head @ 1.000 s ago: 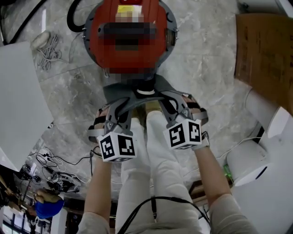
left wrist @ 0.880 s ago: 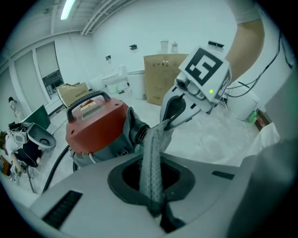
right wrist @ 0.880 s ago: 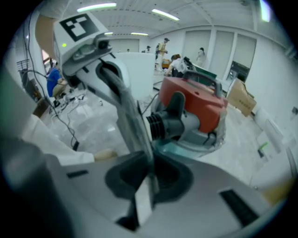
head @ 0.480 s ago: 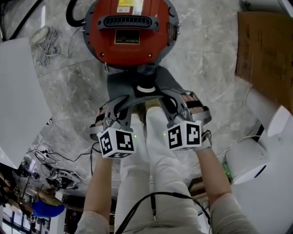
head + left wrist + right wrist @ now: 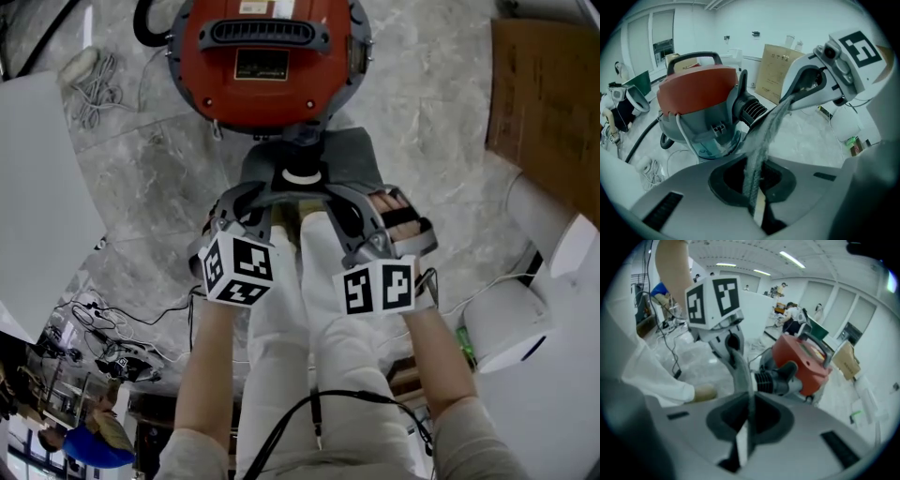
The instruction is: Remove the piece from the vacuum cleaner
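Observation:
The red vacuum cleaner (image 5: 267, 61) stands on the marble floor at the top of the head view. A flat grey piece (image 5: 352, 155) with a white ring sits at its front hose socket. My left gripper (image 5: 246, 211) and my right gripper (image 5: 361, 220) are each shut on an edge of that piece, one on either side. In the left gripper view the grey piece (image 5: 764, 136) runs edge-on from my own jaws (image 5: 757, 208) up to the right gripper (image 5: 820, 82), in front of the vacuum (image 5: 696, 101). The right gripper view shows the piece (image 5: 740, 373) pinched, with the left gripper (image 5: 724, 333) opposite.
A cardboard box (image 5: 548, 103) lies at the right, with white appliances (image 5: 553, 309) below it. A white panel (image 5: 37, 197) fills the left side, with a coiled white cable (image 5: 89, 89) above it. Loose cables (image 5: 122, 347) lie lower left. The person's white-trousered legs (image 5: 300, 309) stand between my grippers.
The vacuum sits higher in the head view, and more of the grey piece shows in front of it. The left gripper has risen slightly and the right has dropped slightly. Both grips hold.

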The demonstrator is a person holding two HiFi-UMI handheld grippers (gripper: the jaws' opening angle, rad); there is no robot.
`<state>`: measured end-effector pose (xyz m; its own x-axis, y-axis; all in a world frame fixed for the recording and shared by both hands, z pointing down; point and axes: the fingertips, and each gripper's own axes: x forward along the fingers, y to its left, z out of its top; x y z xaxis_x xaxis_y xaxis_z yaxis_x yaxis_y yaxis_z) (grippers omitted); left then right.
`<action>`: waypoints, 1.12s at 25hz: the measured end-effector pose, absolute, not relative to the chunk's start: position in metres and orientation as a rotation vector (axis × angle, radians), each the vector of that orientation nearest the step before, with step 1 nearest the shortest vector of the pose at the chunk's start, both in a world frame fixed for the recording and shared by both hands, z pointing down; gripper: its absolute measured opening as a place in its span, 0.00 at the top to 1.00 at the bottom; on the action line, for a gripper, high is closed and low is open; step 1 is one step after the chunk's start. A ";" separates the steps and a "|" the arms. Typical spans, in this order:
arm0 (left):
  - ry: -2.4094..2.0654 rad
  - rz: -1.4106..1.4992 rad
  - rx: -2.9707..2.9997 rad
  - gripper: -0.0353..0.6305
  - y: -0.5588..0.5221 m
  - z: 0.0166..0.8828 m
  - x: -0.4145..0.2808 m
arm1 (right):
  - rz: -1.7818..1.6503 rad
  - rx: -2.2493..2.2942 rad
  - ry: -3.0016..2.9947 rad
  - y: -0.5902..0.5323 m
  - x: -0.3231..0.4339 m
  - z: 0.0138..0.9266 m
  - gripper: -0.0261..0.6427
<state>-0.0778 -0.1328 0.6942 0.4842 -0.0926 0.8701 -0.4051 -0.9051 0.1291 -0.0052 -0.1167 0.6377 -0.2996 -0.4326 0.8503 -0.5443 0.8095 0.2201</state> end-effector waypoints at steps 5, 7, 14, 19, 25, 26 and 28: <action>-0.408 1.372 2.484 0.90 -0.128 0.665 -0.076 | 0.278 0.847 -1.929 -0.114 0.006 0.648 0.91; -0.423 1.300 2.481 0.90 -0.130 0.647 -0.072 | 0.347 0.882 -1.923 -0.112 0.013 0.656 0.91; -0.421 1.272 2.510 0.90 -0.132 0.622 -0.055 | 0.500 0.913 -1.930 -0.108 0.017 0.684 0.91; -0.422 1.277 2.469 0.90 -0.127 0.628 -0.064 | 0.499 0.878 -1.935 -0.108 0.013 0.686 0.91; -0.474 1.344 2.396 0.90 -0.138 0.654 -0.085 | 0.295 0.797 -1.920 -0.107 0.001 0.654 0.91; -0.471 1.358 2.389 0.90 -0.139 0.660 -0.086 | 0.280 0.795 -1.923 -0.107 -0.001 0.650 0.91; -0.462 1.364 2.368 0.90 -0.138 0.670 -0.087 | 0.250 0.787 -1.925 -0.107 -0.004 0.641 0.91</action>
<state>-0.0870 -0.1383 0.6705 0.4780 -0.0973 0.8729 -0.4533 -0.8786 0.1503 -0.0042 -0.1072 0.6412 -0.2881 -0.4145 0.8633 -0.6216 0.7667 0.1607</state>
